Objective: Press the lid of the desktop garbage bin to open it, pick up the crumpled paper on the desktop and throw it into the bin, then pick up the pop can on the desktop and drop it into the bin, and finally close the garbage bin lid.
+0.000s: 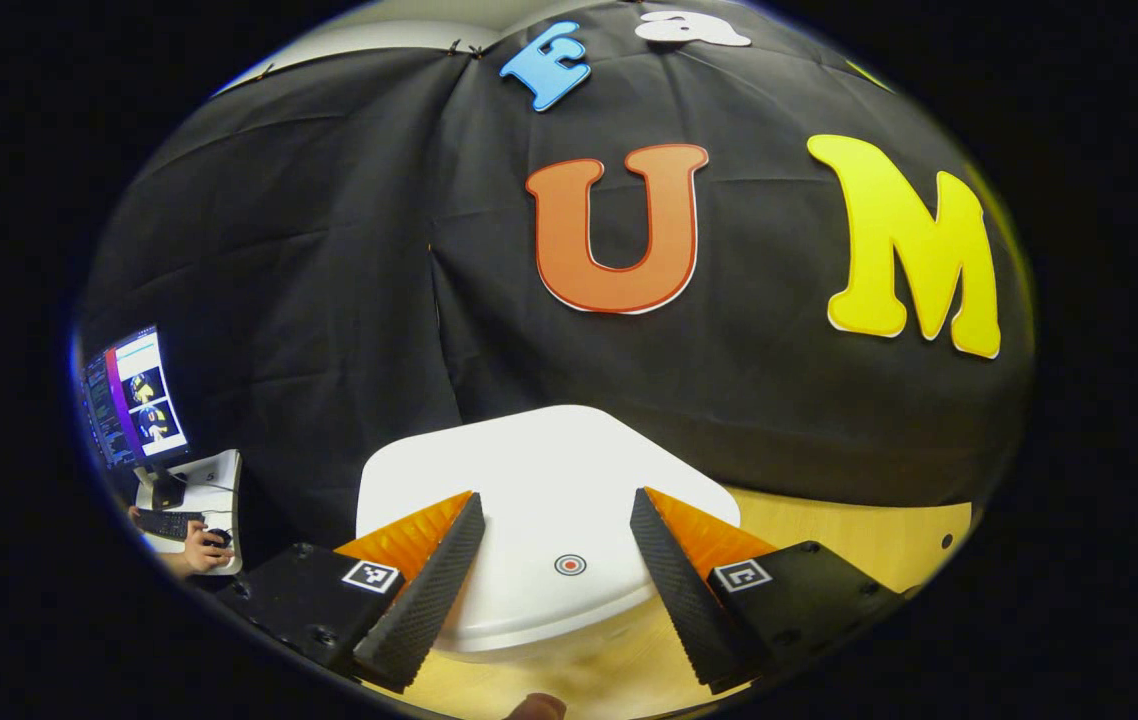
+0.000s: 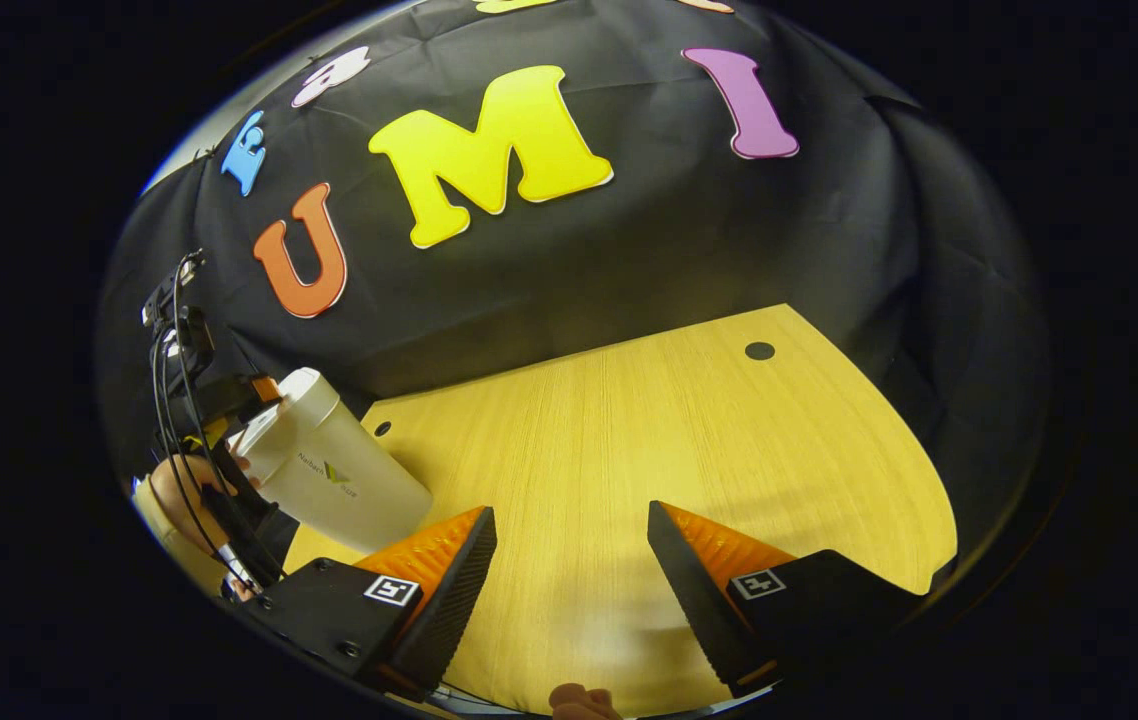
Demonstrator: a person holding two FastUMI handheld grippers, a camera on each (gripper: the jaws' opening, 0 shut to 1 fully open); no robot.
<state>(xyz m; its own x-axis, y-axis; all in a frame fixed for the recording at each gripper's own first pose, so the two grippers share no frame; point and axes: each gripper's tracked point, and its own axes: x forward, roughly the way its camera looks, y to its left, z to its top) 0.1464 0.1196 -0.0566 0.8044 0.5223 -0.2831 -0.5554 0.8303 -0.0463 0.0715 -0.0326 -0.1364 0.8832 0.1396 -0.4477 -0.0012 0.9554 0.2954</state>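
Right gripper view: the bench (image 2: 689, 420) is the biggest thing before me, bare wood running from 6 up to 1 o'clock, its far edge against the booth wall and a curved edge dropping off at 3 to 4 o'clock. One small dark hole sits near the far edge at 1 o'clock, another at 9. I see no crumpled paper and no pop can on this stretch; my guess is both are already in the bin, though I cannot see inside it.

Garbage bin (image 2: 329, 475) stands at 9 o'clock, white, near the bench's left edge. My left claw (image 2: 254, 400) is up at its top, with my hand (image 2: 174, 485) behind it; how wide it stands I cannot tell from here.

Left gripper view: the lid (image 1: 539, 500) looks down flat, filling 6 o'clock, with a small ring mark (image 1: 570, 565) just ahead of the claw. My left claw (image 1: 554, 570) is spread wide, one finger either side of the lid's near part, holding nothing. I judge this the closing step, at or near done.

Right claw (image 2: 569, 575) also wide, holding nothing, hovering over open wood.

Room: plenty to the right; left side is tight between bin and bench edge.
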